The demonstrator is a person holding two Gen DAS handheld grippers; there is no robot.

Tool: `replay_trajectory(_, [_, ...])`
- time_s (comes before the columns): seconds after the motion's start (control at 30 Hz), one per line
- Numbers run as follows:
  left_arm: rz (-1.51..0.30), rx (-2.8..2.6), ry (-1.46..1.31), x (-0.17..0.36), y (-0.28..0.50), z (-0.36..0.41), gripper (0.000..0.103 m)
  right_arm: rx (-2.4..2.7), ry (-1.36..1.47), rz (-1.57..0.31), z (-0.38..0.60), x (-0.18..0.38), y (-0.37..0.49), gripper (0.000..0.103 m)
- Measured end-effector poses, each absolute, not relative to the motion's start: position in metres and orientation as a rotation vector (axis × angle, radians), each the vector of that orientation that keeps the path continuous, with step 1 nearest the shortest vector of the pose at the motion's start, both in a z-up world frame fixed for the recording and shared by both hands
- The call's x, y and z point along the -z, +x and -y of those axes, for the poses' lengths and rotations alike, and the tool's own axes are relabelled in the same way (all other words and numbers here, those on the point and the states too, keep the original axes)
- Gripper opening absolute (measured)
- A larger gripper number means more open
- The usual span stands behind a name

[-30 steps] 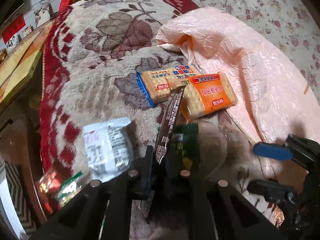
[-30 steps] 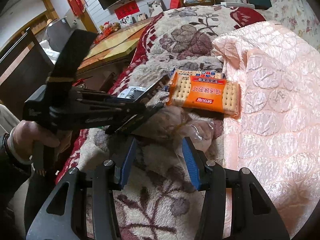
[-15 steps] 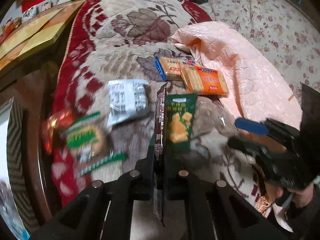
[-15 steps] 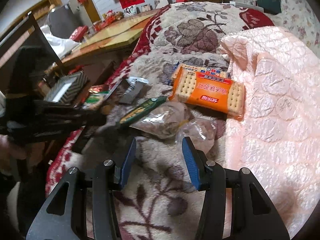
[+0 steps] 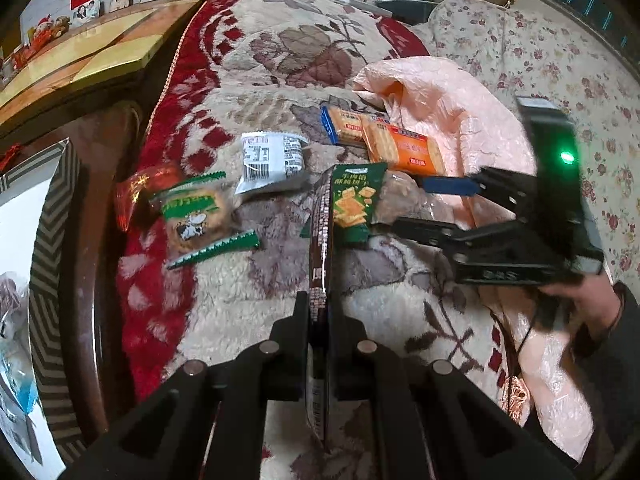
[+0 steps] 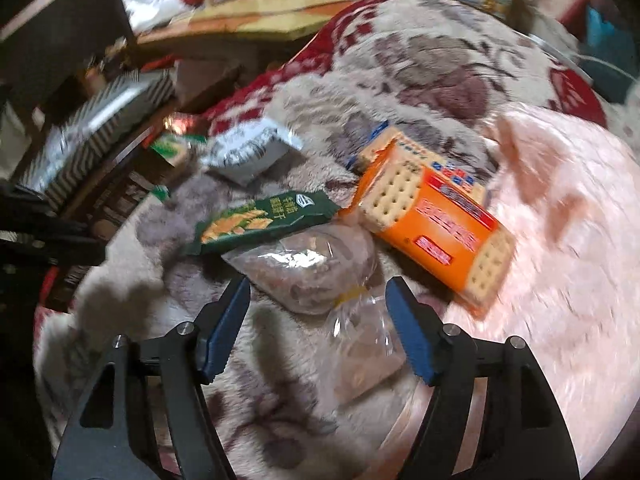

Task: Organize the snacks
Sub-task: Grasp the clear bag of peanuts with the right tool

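My left gripper [image 5: 319, 312] is shut on a thin dark brown snack packet [image 5: 320, 248] that stands on edge between its fingers, above the fleecy blanket [image 5: 280, 80]. On the blanket lie a green cracker packet [image 5: 354, 200] [image 6: 260, 220], an orange cracker pack [image 5: 404, 148] [image 6: 436, 232], a blue-edged cracker pack [image 5: 344, 126], a white pouch [image 5: 272, 160] and a green-and-white biscuit packet [image 5: 196, 212]. My right gripper [image 6: 318, 300] [image 5: 432, 204] hovers over a clear bag of brownish snacks [image 6: 316, 272]; its jaws are opening, the blue pads [image 6: 408, 332] either side of the bag and apart from it.
A pink quilted cover [image 6: 560, 240] [image 5: 460, 100] lies to the right of the snacks. A striped box [image 5: 48, 240] [image 6: 92, 128] stands at the left beside the bed's wooden edge. A red wrapper [image 5: 140, 188] lies near that edge. A person's hand [image 5: 584, 300] holds the right gripper.
My left gripper drew back and left with the brown packet, so more snacks show. My right gripper moved in over the clear bag, rolled, and its jaws spread wider.
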State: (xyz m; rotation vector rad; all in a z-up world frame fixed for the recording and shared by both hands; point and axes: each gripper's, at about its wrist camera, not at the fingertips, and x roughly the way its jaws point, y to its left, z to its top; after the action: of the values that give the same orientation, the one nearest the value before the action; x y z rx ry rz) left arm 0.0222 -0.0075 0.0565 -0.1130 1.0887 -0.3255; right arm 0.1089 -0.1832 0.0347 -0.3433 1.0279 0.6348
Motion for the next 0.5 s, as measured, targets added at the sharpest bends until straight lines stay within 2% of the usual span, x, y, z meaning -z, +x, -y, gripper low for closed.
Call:
replay_trajectory(0.17, [-1.091, 0.317, -0.125, -0.054, 0.021, 0.006, 0.010, -0.654, -0.328, -1.050, 0.180, -0.022, 0.125, 0.069])
replay_trajectory(0.2, [-1.092, 0.315, -0.125, -0.053, 0.021, 0.006, 0.010, -0.655, -0.325, -1.053, 0.180, -0.020, 0.124, 0.057])
replay_trajectory(0.3, [-1.088, 0.306, -0.136, -0.054, 0.021, 0.005, 0.010, -0.642, -0.326, -1.034, 0.179, -0.021, 0.116, 0.040])
replay_trajectory(0.5, [-1.069, 0.290, -0.146, -0.059, 0.013, 0.004, 0.010, -0.611, -0.244, -1.002, 0.188, -0.039, 0.085, 0.035])
